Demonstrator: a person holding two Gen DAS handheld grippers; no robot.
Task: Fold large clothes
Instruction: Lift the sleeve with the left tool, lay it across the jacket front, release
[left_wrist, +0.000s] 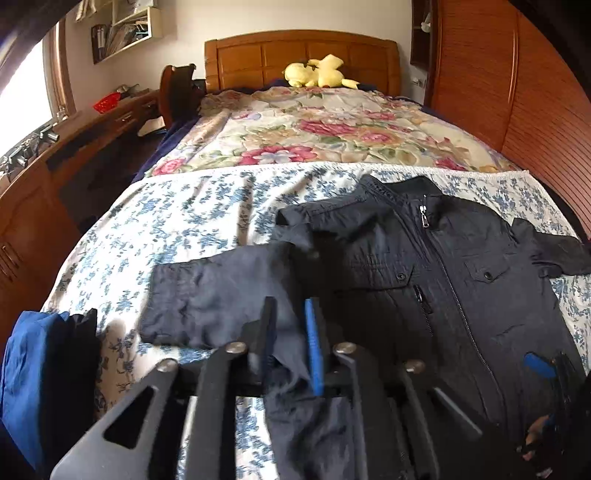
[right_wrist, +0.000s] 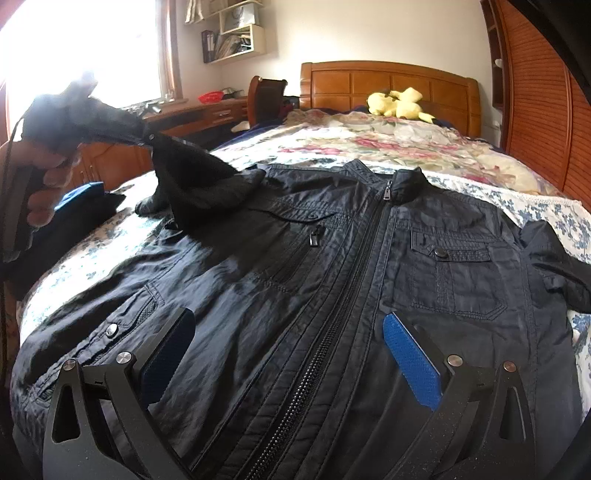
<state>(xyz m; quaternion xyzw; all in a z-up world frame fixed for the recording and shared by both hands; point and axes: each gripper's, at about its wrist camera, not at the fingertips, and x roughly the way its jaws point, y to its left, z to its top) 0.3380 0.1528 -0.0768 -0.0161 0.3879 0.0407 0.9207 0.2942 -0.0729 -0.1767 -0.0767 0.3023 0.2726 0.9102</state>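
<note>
Only the right wrist view shows a person's hand lifting the left gripper, clenched on the sleeve of the black jacket spread zipped on the floral bedsheet, while the right gripper hovers released over its front.

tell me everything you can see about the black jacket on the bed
The black zip-front jacket of thin, crinkled, slightly shiny fabric lies face up on the blue-flowered white bedsheet, zipped to its stand collar. It has snap-flap chest pockets and a small zipped pocket. One sleeve is lifted, pinched in the left gripper; the right gripper hovers open above the hem.
</note>
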